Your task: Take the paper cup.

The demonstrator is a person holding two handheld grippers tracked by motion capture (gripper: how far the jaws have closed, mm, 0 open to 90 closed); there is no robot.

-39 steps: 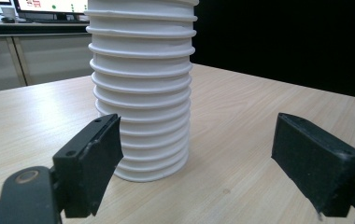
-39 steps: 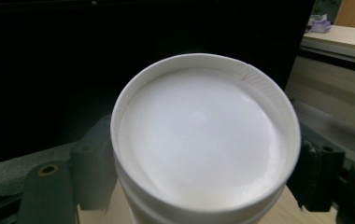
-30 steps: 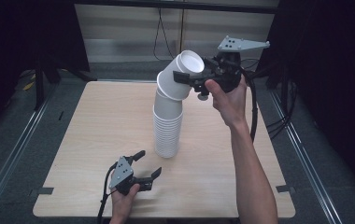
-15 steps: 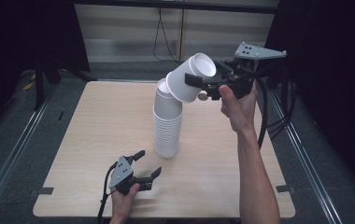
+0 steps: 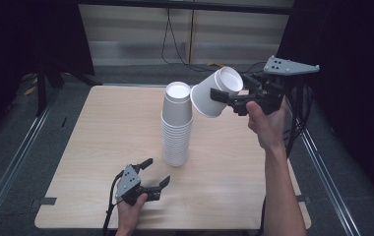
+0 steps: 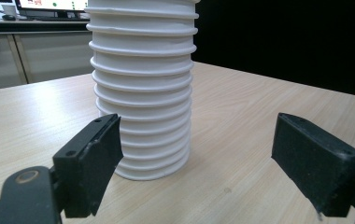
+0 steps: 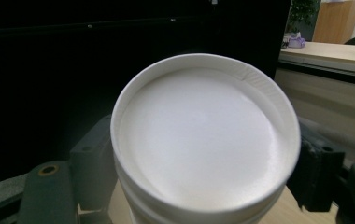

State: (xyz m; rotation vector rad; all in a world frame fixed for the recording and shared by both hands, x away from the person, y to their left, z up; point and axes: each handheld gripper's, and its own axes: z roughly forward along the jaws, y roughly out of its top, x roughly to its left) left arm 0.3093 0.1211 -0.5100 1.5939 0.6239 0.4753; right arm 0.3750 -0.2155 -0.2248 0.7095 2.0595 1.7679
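Now that top cup (image 5: pixel 213 93) has come clear of stack (image 5: pixel 177 125), right gripper (image 5: pixel 224 96) holds it tilted in air just right of stack top, jaws clamped on its sides; a second ago cup sat half-seated there; likely unstacking, one cup off; left gripper (image 5: pixel 154 173) rests low on table (image 5: pixel 91 142) near stack base, jaws wide, empty; cables behind, nothing blocking set-down space.

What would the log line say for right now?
right gripper: shut on paper cup, tilted, in the air beside stack | left gripper: open, low on table, near stack of cups | stack: upright
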